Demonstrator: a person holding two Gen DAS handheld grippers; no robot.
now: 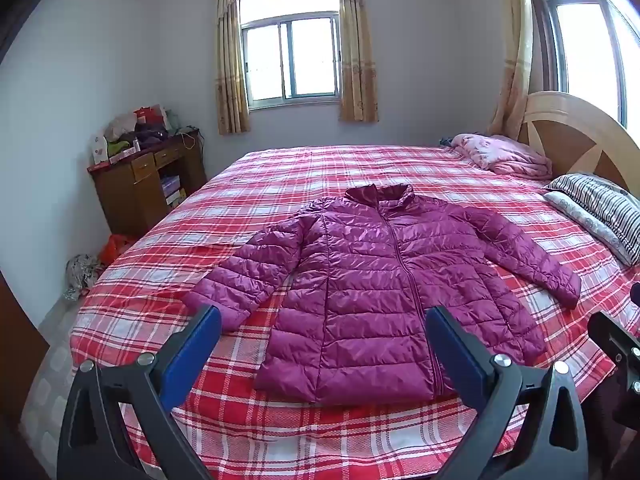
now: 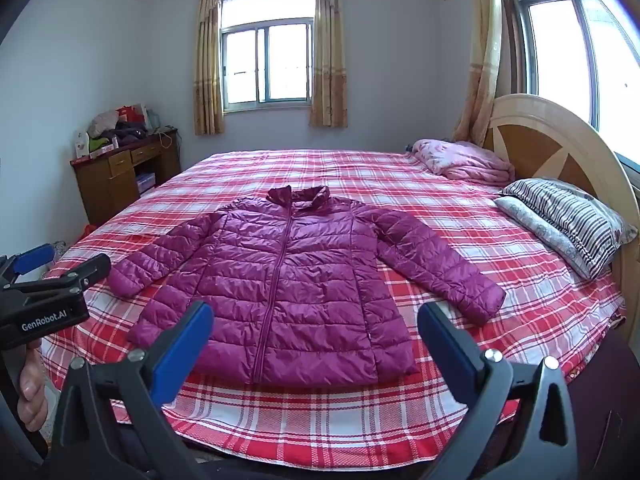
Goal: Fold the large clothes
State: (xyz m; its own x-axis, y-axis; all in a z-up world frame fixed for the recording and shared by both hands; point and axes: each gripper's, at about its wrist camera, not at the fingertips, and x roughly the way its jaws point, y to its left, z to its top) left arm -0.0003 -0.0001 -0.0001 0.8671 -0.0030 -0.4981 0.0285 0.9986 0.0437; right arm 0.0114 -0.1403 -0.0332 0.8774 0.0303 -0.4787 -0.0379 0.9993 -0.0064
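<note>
Glossy quilted magenta jacket (image 1: pixel 384 280) lies flat on plaid sheet (image 1: pixel 280 184) — left tongs (image 1: pixel 322 330), right tongs (image 2: pixel 316 326) released.

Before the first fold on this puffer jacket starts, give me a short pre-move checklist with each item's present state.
1. Purple puffer jacket lies flat, front up, on the plaid bedspread: ok.
2. Zip closed: ok, as far as it shows.
3. Both sleeves spread out to the sides, not tucked under: ok.
4. Left gripper open, nothing between its fingers: ok.
5. Right gripper open, nothing held: ok.
6. Striped pillow and pink quilt lie apart from the jacket: ok.
</note>
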